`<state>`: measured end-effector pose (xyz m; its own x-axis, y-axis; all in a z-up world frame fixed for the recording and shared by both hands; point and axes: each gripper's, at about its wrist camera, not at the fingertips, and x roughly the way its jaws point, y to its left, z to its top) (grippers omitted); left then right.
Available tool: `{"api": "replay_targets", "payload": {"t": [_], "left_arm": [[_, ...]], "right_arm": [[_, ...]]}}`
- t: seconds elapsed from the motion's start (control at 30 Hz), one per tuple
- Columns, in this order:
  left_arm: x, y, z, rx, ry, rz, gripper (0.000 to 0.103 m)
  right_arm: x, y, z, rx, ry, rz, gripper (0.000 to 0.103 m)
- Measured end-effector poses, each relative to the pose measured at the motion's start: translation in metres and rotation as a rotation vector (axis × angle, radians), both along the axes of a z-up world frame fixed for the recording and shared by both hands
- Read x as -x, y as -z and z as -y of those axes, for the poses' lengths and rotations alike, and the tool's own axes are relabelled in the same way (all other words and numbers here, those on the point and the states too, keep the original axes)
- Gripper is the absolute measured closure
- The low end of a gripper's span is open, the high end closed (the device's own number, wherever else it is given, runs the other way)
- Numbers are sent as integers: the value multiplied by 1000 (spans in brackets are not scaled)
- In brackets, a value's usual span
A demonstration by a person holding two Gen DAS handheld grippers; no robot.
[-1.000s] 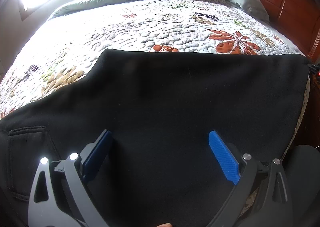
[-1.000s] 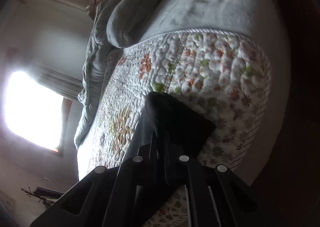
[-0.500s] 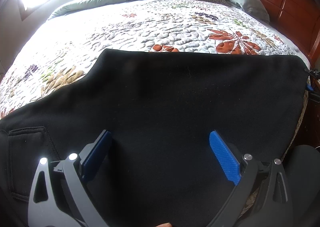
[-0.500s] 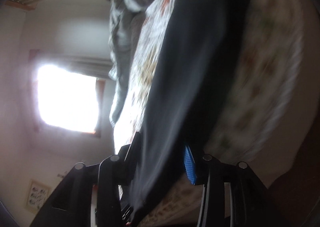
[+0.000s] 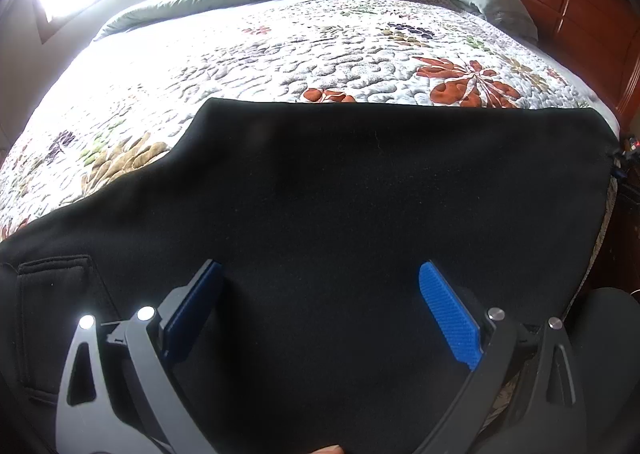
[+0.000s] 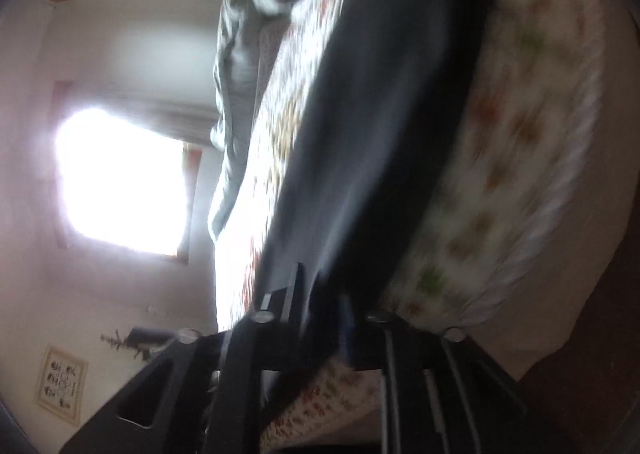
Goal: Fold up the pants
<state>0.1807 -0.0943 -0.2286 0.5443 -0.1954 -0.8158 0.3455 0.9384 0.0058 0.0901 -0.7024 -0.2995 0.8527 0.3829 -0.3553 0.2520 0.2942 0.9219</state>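
The black pants lie flat on the floral quilt. The left gripper stands spread above them. The right gripper, its jaws just closing, has pants cloth between them; whether they pinch it I cannot tell.

Black pants, spread flat across the bed's near edge, pocket at left.

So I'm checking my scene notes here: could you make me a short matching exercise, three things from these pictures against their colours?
Things:
1. pants
2. quilt
3. left gripper pads

Colours:
A. blue
B. white with a floral print
C. black

Pairs: 1-C, 2-B, 3-A
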Motion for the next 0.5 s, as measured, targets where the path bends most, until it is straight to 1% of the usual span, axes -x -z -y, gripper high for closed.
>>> {"api": "replay_targets", "payload": {"t": [0.07,0.13,0.2,0.23,0.27,0.3,0.37,0.43,0.5], "left_arm": [[0,0,1,-1,0,1,5],[0,0,0,-1,-1,1,5],[0,0,0,-1,-3,1,5],[0,0,0,0,-4,1,5],[0,0,0,-1,-5,1,5],[0,1,1,-2,-5,1,4],[0,1,1,-5,-5,1,4],[-1,1,2,-7,-4,0,4],[-2,1,2,-8,-2,-2,4]], "right_arm": [[7,-2,23,-8,62,6,72],[12,-2,52,-28,138,11,71],[16,0,69,-42,183,14,72],[16,0,76,-31,201,13,84],[16,1,81,-14,208,1,95],[14,1,83,-3,206,-8,98],[7,3,83,40,188,-35,98],[4,5,85,46,174,-30,97],[11,5,89,38,189,-1,90]]}}
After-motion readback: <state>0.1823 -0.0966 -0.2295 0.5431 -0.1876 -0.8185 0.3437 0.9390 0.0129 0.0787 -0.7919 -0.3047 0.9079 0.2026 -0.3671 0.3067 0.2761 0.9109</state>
